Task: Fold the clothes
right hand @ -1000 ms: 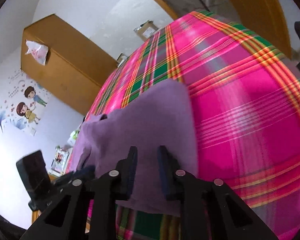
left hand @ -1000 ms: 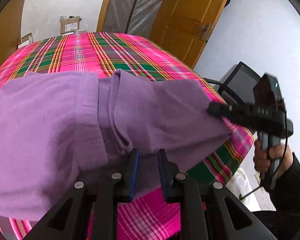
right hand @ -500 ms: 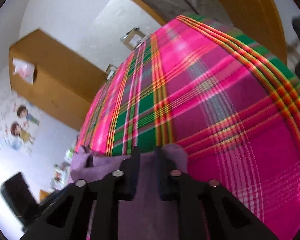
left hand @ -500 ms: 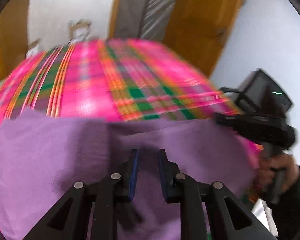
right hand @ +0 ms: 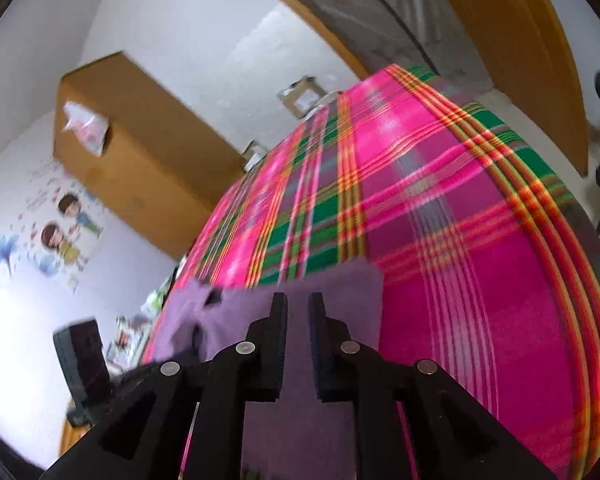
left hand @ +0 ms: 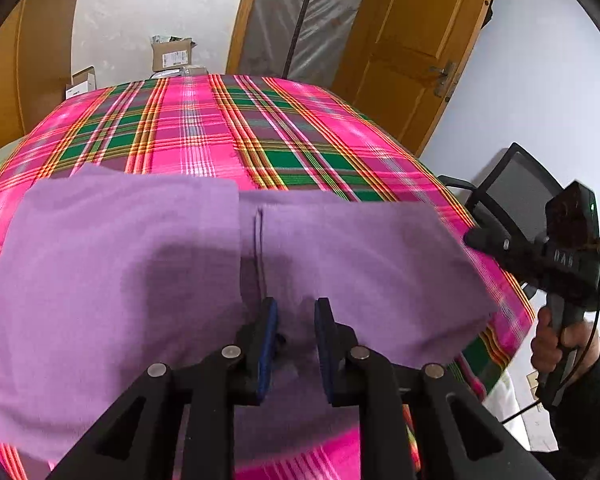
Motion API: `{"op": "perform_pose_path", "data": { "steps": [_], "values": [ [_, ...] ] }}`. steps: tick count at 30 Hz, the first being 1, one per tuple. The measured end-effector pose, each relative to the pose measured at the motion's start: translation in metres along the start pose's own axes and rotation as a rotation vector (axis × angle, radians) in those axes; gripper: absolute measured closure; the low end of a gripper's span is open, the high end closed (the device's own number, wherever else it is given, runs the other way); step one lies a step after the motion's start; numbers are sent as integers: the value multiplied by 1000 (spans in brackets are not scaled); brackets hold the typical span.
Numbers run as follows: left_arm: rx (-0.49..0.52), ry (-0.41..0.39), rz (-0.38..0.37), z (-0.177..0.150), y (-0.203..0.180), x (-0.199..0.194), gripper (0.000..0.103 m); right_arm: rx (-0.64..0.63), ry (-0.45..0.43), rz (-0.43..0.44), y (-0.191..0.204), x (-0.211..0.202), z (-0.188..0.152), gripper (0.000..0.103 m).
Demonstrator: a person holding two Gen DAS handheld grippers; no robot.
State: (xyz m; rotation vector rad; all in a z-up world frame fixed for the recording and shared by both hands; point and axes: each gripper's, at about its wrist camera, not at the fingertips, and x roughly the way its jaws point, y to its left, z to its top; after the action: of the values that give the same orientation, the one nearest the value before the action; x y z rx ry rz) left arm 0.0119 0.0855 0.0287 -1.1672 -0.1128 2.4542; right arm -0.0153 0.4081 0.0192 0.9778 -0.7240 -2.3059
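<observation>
A purple garment (left hand: 120, 260) lies spread across the near part of the pink plaid tablecloth (left hand: 188, 128), with a seam running down its middle. My left gripper (left hand: 295, 308) is at the garment's near edge, and fabric is gathered between its blue pads. At the garment's right edge is my right gripper (left hand: 470, 240), held by a person's hand (left hand: 548, 348). In the right wrist view the right gripper (right hand: 298, 304) hovers over the garment (right hand: 340, 292). Its jaws are opening, with a narrow gap and the cloth lying under them.
A black mesh chair (left hand: 516, 188) stands off the table's right side, below a wooden door (left hand: 412, 40). Cardboard boxes (left hand: 172, 54) sit beyond the far edge. A wooden cabinet (right hand: 132, 152) lines the left wall. The far half of the tablecloth (right hand: 480, 240) is bare.
A second ago the garment hung lifted and bunched between both grippers. Now it lies flat on the table. The right jaws shut half a second ago and have since parted slightly.
</observation>
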Motion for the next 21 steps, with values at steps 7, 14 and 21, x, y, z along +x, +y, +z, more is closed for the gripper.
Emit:
{"op": "perform_pose_path", "data": {
  "steps": [7, 14, 21],
  "values": [
    [29, -21, 43, -12, -5, -1, 82, -153, 70, -78, 9, 1, -43, 94],
    [74, -52, 90, -19, -15, -1, 79, -299, 2, -141, 18, -1, -57, 95],
    [17, -42, 12, -18, -4, -11, 76, -189, 11, -134, 12, -15, -46, 92]
  ]
}}
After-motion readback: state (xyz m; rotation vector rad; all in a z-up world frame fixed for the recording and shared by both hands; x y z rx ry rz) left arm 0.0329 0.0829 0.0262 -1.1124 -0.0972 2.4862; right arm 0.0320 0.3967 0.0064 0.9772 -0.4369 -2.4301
